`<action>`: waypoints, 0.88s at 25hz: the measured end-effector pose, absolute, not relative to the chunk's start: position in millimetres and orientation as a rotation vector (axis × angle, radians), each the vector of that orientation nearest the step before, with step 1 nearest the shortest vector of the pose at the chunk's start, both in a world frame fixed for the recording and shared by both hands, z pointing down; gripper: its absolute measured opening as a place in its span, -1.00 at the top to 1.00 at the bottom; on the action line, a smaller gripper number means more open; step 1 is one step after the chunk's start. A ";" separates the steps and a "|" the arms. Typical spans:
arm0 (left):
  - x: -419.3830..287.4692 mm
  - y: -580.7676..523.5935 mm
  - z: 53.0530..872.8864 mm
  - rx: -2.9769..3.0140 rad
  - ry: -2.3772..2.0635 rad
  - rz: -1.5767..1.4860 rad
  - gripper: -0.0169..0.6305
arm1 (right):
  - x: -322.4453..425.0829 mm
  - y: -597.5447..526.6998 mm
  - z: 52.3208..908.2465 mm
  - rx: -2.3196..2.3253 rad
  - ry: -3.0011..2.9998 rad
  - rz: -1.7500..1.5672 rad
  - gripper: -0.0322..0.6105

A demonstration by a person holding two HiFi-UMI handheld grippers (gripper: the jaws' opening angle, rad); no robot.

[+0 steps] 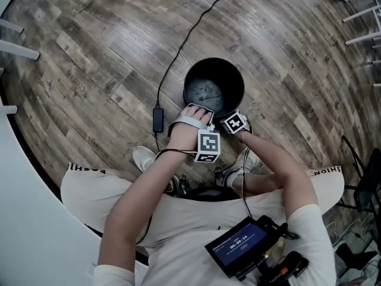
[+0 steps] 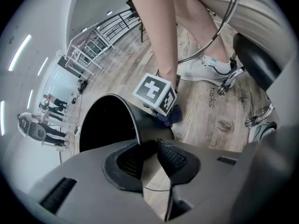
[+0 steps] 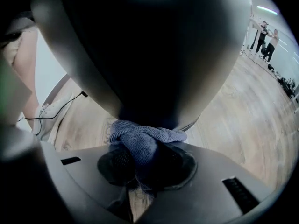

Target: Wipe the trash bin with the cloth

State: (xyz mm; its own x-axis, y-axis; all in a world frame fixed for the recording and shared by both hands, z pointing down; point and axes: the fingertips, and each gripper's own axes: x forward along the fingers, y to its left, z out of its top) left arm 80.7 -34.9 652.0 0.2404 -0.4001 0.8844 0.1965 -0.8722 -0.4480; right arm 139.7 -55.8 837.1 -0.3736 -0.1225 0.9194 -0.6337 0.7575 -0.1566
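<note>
A round black trash bin (image 1: 229, 76) stands upright on a wood-plank floor (image 1: 89, 52), just beyond the seated person's knees. The left gripper (image 1: 201, 108) is set on the bin's near-left rim. In the left gripper view (image 2: 148, 160) its jaws are drawn in to a narrow gap, with the thin wall of the bin (image 2: 148, 125) running between them. One pad is inside the rim and one outside, so the rim is clamped.

The right gripper (image 1: 238, 124) is held at the near-right side of the bin, just beside the left one. In the right gripper view (image 3: 140, 164) its jaws are closed on a bunched blue-grey terry cloth (image 3: 142, 141). The free fold of the cloth is pressed against the dark outer wall of the bin (image 3: 149, 55), low on the side that faces the person. From the left gripper view the same cloth (image 2: 172, 117) shows as a dark blue wad under the right gripper's marker cube (image 2: 156, 93), against the outside of the bin.

A black cable (image 1: 178, 58) runs across the floor from the far side to a small block left of the bin. A white shoe (image 1: 144, 158) rests on the floor near the left knee. A black device with a lit screen (image 1: 241, 246) lies at the person's lap, on the near right.
</note>
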 end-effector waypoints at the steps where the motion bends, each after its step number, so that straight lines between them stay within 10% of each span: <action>1: 81.3 -35.4 652.2 -2.051 0.188 -1.672 0.64 | 141.0 -56.9 843.3 0.602 -1.896 0.627 0.59; 22: 57.3 -45.2 652.9 -2.100 0.291 -1.730 0.42 | 144.1 -32.9 701.4 0.537 -1.983 0.811 0.59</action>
